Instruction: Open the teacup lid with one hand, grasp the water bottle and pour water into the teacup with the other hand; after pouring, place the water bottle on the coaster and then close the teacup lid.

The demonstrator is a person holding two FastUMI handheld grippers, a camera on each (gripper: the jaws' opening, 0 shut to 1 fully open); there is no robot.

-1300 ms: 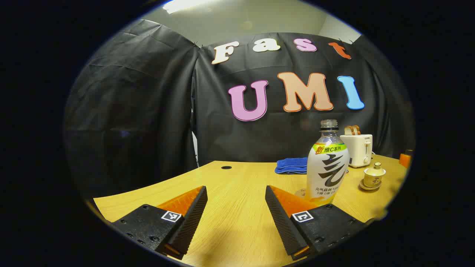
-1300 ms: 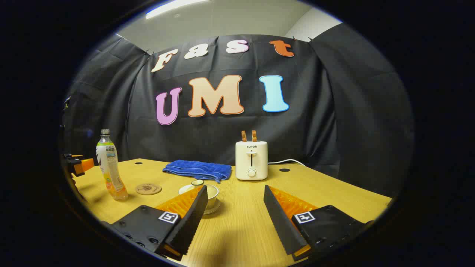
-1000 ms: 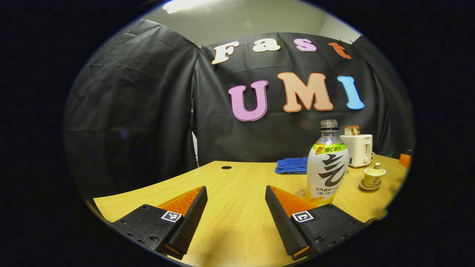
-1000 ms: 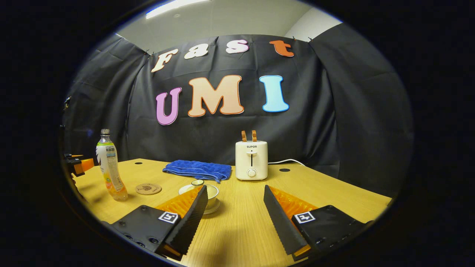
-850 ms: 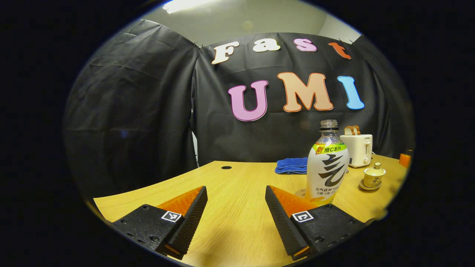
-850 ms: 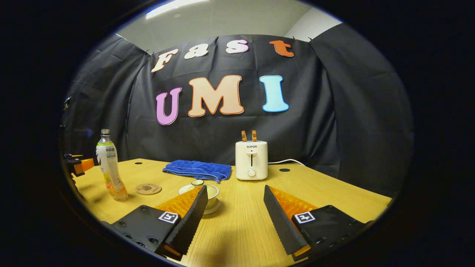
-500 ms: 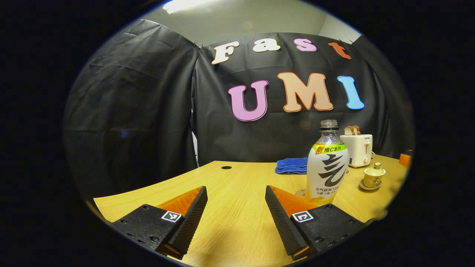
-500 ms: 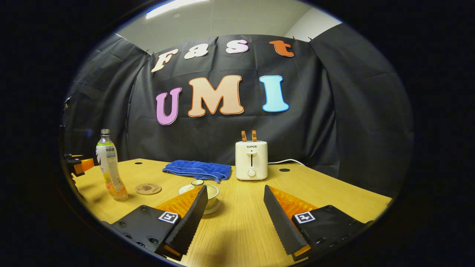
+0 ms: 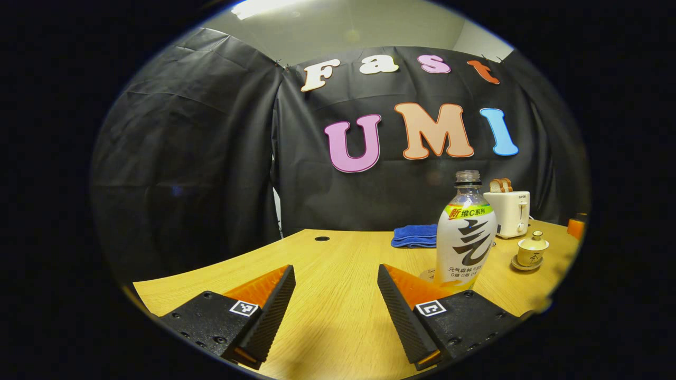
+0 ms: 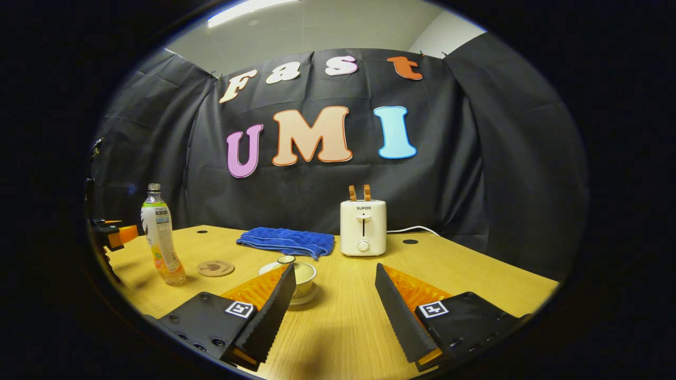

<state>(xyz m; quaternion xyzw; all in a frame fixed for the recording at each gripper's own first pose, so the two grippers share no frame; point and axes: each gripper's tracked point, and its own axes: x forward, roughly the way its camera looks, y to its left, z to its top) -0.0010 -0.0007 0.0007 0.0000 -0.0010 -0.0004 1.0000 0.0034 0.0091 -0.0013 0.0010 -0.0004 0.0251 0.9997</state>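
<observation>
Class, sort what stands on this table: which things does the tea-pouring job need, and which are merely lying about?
Needed for the job:
water bottle
lidded teacup on its saucer
coaster
left gripper, open
right gripper, open

Just lying about:
blue towel
toaster holding two slices of bread

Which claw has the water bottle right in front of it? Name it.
The left claw: the water bottle stands just beyond its right finger. From the right claw the bottle stands far off, and the lidded teacup is what sits close by.
</observation>
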